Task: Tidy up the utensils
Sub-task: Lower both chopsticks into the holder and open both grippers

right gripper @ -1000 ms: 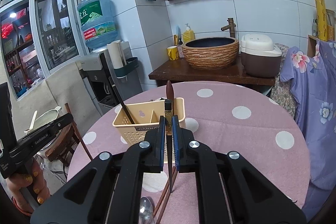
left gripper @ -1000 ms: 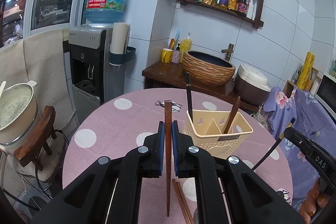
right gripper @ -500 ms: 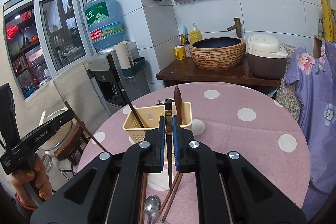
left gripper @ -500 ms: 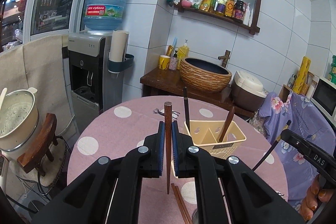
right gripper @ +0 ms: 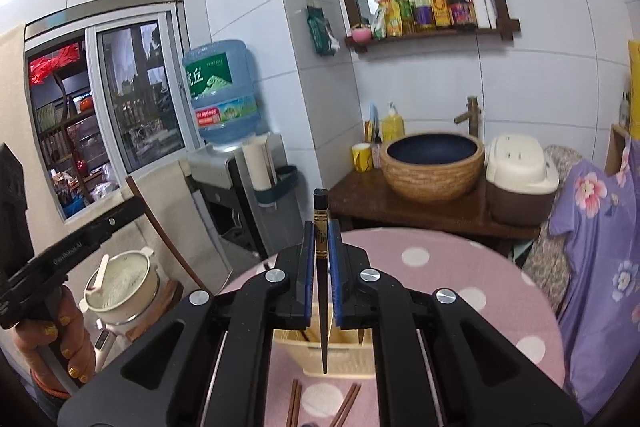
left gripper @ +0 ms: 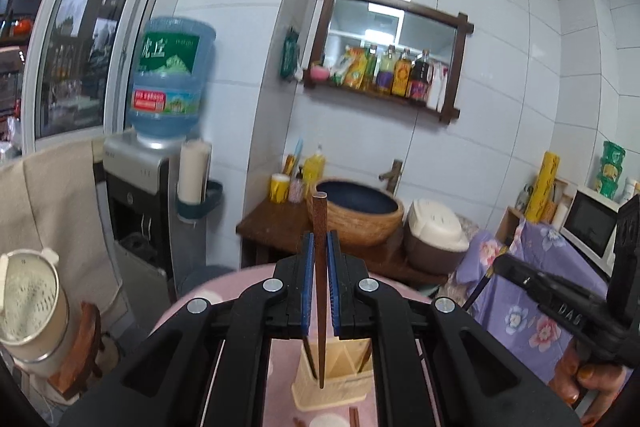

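My left gripper (left gripper: 319,259) is shut on a brown wooden chopstick (left gripper: 320,227), held upright with its tip hanging over the cream utensil caddy (left gripper: 332,383) below. My right gripper (right gripper: 320,251) is shut on a black chopstick with a gold band (right gripper: 320,227), also upright, its tip over the same caddy (right gripper: 324,351). The caddy stands on the pink polka-dot table (right gripper: 440,267) and holds a dark chopstick and a wooden utensil. Loose brown chopsticks (right gripper: 294,403) lie on the table in front of the caddy. The right gripper shows in the left wrist view (left gripper: 560,303).
A wooden sideboard (right gripper: 360,191) with a woven basin (right gripper: 432,163) and a rice cooker (right gripper: 520,179) stands behind the table. A water dispenser (right gripper: 224,163) is at the left. A purple flowered cloth (right gripper: 600,247) hangs at the right. A pot on a stool (left gripper: 28,307) is at the left.
Both grippers have risen and tilted up with their chopsticks. The caddy has dropped low in both views and now lies under the chopstick tips.
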Motion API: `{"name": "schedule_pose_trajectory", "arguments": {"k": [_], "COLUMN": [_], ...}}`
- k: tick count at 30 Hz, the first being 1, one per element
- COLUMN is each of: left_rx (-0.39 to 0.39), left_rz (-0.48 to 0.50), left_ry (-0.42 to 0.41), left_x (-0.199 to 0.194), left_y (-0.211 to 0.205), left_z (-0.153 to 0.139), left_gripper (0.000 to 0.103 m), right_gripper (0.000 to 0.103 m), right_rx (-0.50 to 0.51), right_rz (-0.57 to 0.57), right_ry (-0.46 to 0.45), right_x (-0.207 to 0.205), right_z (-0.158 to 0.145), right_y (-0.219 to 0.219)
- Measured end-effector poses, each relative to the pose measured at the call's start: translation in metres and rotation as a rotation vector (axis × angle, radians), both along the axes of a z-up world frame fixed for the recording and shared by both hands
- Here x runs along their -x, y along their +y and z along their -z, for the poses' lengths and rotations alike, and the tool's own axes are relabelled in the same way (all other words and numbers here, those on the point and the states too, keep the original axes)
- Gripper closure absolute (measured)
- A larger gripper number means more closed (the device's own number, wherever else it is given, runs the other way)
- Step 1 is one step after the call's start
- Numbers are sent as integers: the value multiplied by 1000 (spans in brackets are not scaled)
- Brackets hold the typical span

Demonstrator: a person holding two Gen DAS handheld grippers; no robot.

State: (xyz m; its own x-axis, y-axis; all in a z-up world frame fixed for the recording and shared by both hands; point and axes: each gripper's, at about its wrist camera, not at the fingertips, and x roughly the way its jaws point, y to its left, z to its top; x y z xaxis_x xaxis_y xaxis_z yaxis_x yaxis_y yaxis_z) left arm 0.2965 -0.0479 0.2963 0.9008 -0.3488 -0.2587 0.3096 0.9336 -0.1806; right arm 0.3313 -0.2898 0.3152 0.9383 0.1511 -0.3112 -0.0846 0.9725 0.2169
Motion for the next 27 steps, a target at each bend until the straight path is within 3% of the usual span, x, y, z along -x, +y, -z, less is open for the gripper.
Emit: {"name": "schedule_pose_trajectory", "arguments": {"k": [5,18,27], "left_rx": [-1,-77,-96], "left_rz": [-23,-69,-61], "left_ry": [-6,195,282], "left_x": [-20,-65,-73], "left_y": [-25,-51,-47], "left_z": [0,116,151], "left_gripper": [95,95,96], "right_gripper": [95,95,95], "right_rx": [40,43,52], "right_rz": [75,86,89], "right_ry": [-36,138,147], "right_x": [-21,-67,-67], "right_z": [0,96,123], "right_y": [3,4,10]}}
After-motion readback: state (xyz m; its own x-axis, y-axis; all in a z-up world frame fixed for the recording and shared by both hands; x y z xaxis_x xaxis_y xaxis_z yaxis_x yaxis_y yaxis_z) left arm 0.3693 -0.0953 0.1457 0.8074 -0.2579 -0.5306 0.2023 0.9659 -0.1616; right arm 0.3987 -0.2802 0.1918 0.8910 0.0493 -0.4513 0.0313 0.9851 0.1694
